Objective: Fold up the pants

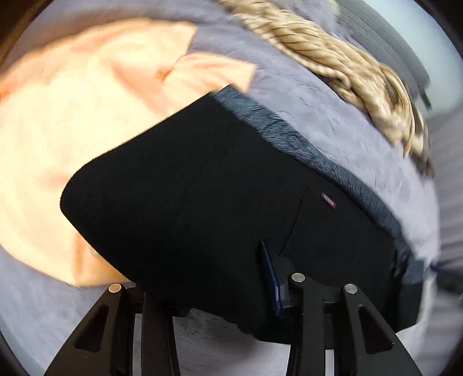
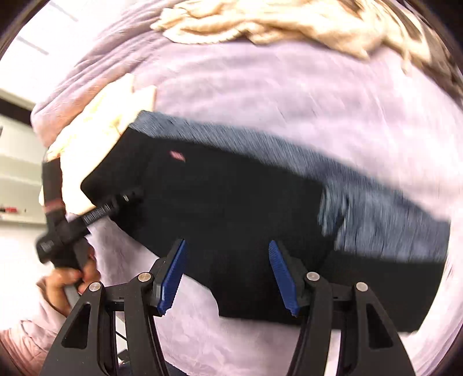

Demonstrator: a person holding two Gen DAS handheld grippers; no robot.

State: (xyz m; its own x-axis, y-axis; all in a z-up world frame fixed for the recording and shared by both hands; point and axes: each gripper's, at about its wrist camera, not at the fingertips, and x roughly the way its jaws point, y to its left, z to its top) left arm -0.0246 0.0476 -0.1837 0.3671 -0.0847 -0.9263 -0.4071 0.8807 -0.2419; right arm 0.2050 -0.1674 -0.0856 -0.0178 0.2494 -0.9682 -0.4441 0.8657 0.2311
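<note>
Black pants [image 1: 202, 196] with a grey fleece lining [image 1: 289, 136] and a small red label [image 1: 328, 200] lie folded on a lilac blanket [image 1: 332, 104]. My left gripper [image 1: 220, 286] sits at their near edge, jaws apart; the black cloth lies over its left finger and only the right blue pad [image 1: 270, 277] shows. In the right wrist view the pants [image 2: 231, 208] lie in front of my right gripper [image 2: 228, 272], which is open and empty just above their near edge. The left gripper also shows there [image 2: 115, 202], at the pants' left end.
An orange garment [image 1: 72, 130] lies left of the pants, partly under them. A beige knitted garment [image 1: 332, 63] lies at the far side of the blanket, also in the right wrist view [image 2: 260, 20]. The person's hand [image 2: 69, 277] holds the left gripper's handle.
</note>
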